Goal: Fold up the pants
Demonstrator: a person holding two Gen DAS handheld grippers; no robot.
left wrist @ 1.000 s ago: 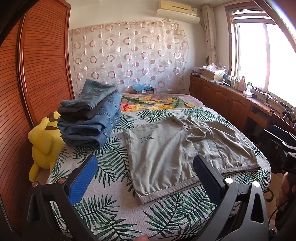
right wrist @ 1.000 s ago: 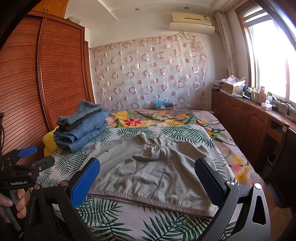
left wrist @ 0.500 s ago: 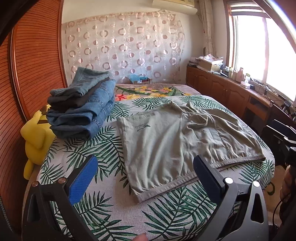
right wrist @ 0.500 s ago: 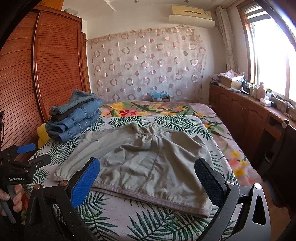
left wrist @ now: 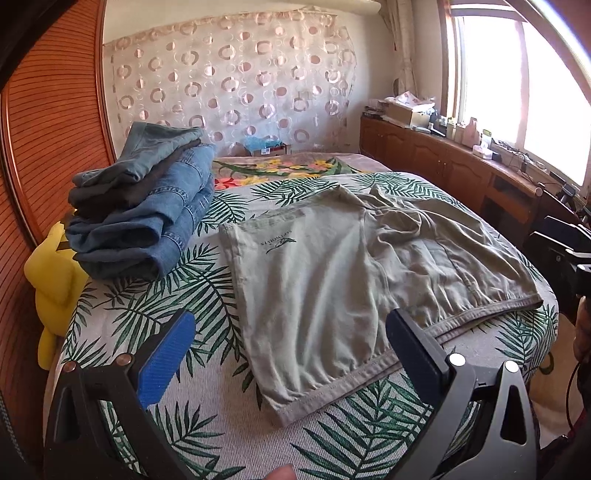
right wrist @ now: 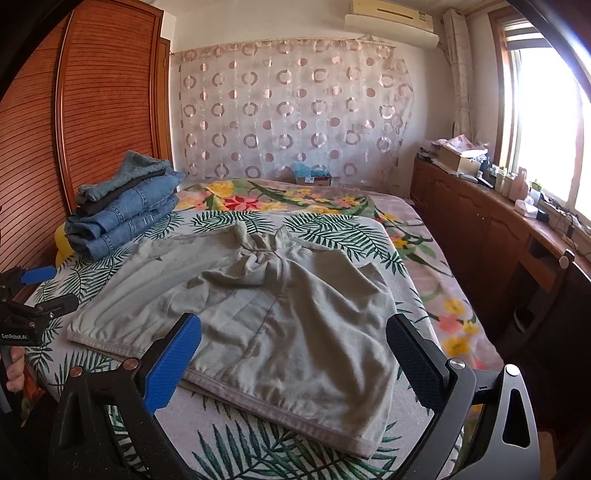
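One grey-green pants (left wrist: 332, 280), one jeans stack (left wrist: 144, 218)

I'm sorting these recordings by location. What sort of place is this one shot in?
A home bedroom, most likely. The khaki pants lie spread on a bed with a leaf-print cover, a wooden wardrobe stands beside it, and an air conditioner hangs above a curtained wall.

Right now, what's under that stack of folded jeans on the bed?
The folded jeans rest on the palm-leaf blanket near the bed's left edge. A yellow plush toy sits beside and below them. Whatever lies directly beneath the stack is covered.
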